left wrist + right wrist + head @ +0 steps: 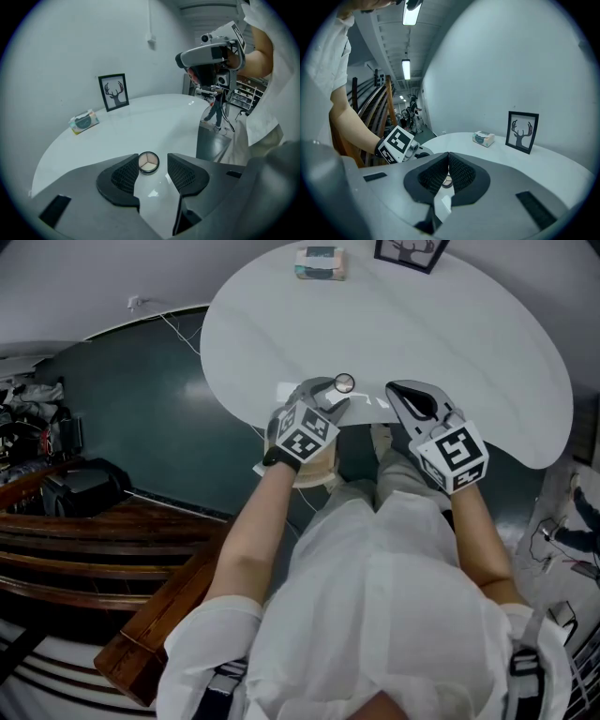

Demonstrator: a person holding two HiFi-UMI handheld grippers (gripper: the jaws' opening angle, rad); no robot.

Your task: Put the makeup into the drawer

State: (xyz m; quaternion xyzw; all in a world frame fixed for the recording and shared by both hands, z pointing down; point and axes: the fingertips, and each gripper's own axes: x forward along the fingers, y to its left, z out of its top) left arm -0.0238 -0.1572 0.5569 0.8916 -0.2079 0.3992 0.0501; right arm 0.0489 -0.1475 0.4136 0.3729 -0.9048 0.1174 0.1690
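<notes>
Showing a round makeup compact [148, 162], its three pale shades uncovered, lying flat on the white worktop [450, 324] close to the near edge. Note the left hand-held gripper [153, 172], angled down toward the compact with jaws standing well apart: compact just at the tips and in line with the gap, clear of both pads, nothing gripped. Compare the right hand-held gripper [448, 162], held just beside the left with jaws closed tip to tip on nothing; compact glimpsed through the narrow slit below the tips. See both marker cubes facing up in the head view, above the worktop's near edge. Toward the far edge, well apart from the compact, note a framed deer silhouette [114, 92] standing upright and a small tissue pack [84, 121] lying near it.
</notes>
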